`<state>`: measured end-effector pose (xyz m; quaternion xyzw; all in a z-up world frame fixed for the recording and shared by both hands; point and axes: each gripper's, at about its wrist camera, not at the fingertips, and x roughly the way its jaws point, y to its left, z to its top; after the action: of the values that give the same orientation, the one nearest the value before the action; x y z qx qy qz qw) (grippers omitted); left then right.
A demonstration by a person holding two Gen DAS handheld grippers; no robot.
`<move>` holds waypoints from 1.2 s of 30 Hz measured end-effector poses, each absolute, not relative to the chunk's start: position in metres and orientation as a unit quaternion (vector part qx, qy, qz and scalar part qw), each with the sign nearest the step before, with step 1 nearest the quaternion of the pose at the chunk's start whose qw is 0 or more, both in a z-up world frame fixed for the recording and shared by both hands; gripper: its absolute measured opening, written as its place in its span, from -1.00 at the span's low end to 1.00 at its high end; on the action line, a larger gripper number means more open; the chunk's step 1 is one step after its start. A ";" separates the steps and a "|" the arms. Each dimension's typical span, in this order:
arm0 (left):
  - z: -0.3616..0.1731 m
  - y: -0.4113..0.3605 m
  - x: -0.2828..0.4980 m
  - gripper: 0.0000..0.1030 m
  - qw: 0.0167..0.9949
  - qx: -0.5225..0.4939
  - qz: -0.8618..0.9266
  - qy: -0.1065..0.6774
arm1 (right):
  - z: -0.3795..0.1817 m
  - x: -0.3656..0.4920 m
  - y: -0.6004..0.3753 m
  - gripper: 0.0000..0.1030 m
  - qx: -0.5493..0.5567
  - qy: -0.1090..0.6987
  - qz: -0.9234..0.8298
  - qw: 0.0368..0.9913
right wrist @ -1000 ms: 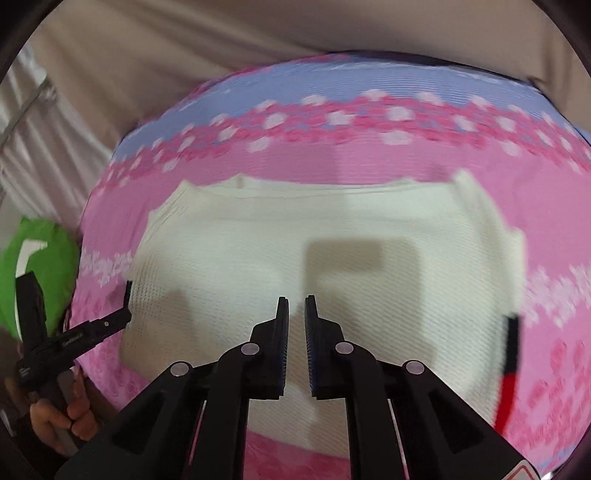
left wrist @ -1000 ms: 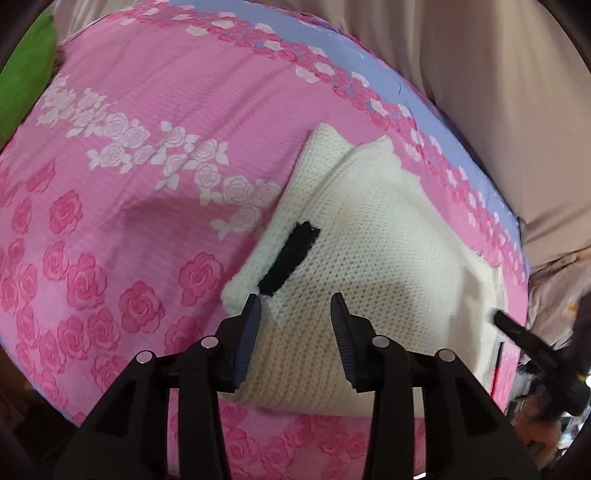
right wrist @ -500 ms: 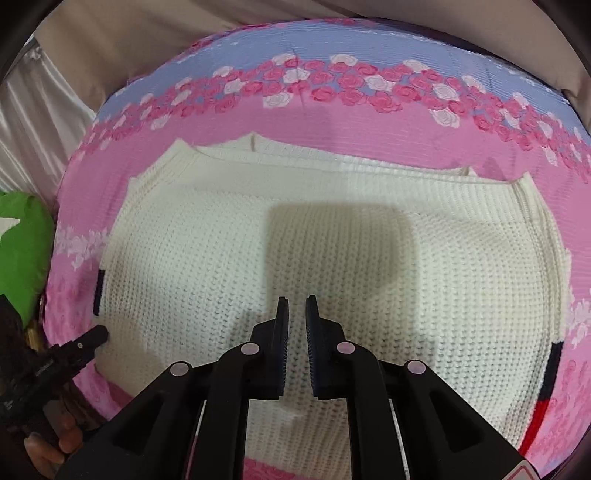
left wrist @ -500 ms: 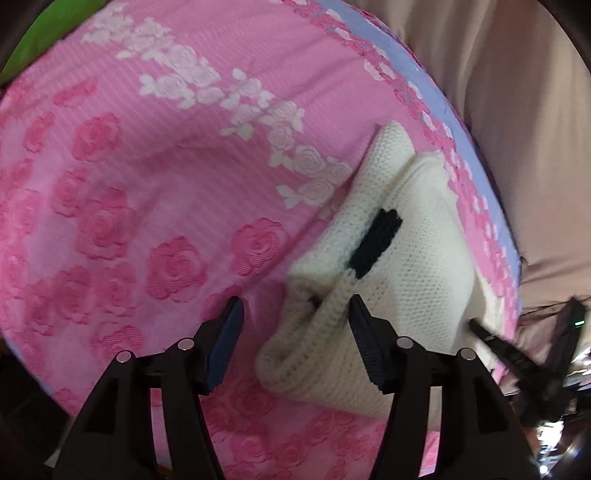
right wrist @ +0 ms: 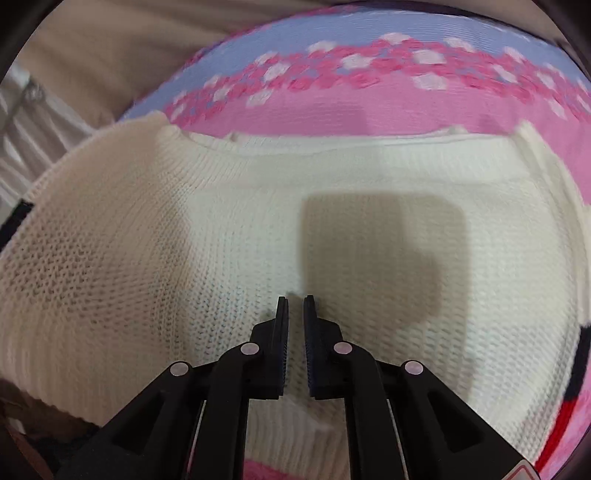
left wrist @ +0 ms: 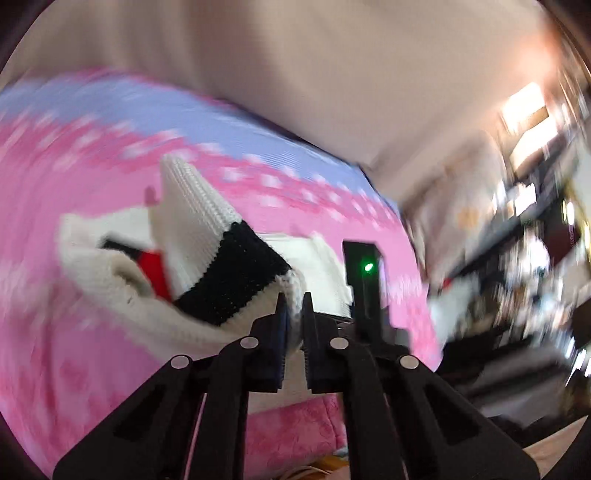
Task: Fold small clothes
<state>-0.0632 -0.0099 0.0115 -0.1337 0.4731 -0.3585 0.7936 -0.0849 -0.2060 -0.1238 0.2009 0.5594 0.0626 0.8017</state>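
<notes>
A cream knit sweater (right wrist: 258, 229) with black and red cuff bands lies on a pink rose-patterned bedspread (right wrist: 332, 110). My left gripper (left wrist: 293, 299) is shut on the sweater's edge beside a black band (left wrist: 236, 273) and holds that side lifted off the bed; the view is blurred. My right gripper (right wrist: 294, 301) is shut, its tips down on the middle of the sweater; I cannot tell whether it pinches any fabric. The sweater's left side (right wrist: 74, 240) rises up in the right wrist view. The right gripper's body (left wrist: 364, 273) with a green light shows in the left wrist view.
The bedspread has a blue band (right wrist: 369, 26) along its far edge. Beige fabric (left wrist: 295, 74) lies beyond the bed. Blurred room clutter (left wrist: 517, 258) is at the right of the left wrist view.
My left gripper has closed on the sweater's left edge and lifted it, swinging toward the right. My right gripper has lowered onto the sweater's middle.
</notes>
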 end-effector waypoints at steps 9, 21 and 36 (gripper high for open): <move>-0.028 -0.013 -0.059 -0.78 0.802 -0.090 -0.262 0.529 | -0.109 -0.166 -0.309 -0.57 0.248 0.539 -0.034 0.804; -0.117 0.180 -0.095 -0.83 0.770 -0.234 -0.018 0.593 | -0.104 -0.077 -0.166 -0.54 0.137 0.569 0.111 0.804; -0.115 0.047 0.005 -0.11 0.765 -0.165 -0.196 0.591 | -0.085 -0.062 -0.164 -0.36 0.109 0.556 0.079 0.820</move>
<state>0.0053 0.0471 -0.1152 -0.1652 0.5910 -0.1957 0.7649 -0.0625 -0.1643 -0.0852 0.1093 0.5563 0.0789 0.8200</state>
